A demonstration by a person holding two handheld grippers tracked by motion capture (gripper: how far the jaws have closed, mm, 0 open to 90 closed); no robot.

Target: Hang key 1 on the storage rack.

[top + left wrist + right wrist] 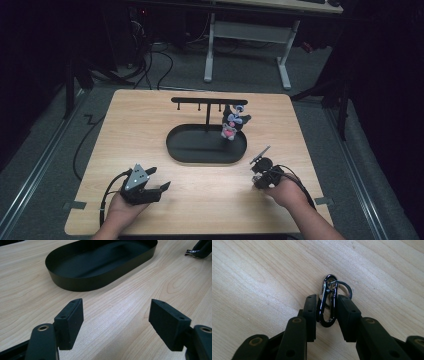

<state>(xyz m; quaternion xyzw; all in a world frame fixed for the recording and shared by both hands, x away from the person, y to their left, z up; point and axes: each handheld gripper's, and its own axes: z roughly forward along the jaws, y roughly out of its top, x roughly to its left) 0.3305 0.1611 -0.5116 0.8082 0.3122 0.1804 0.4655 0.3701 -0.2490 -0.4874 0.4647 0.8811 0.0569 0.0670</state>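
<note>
Two grippers: right gripper (327,312) pinching black carabiner (327,302); left gripper (116,322) wide, empty; no readable writing.

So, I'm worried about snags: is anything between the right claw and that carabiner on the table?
Nothing visible. The carabiner already lies between the right claw's jaws on the bare table, its key ring poking out beyond them.

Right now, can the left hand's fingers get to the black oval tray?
Probably yes. The left gripper has its fingers open with nothing between them, and bare table lies between it and the oval tray. Nothing blocks the way.
</note>
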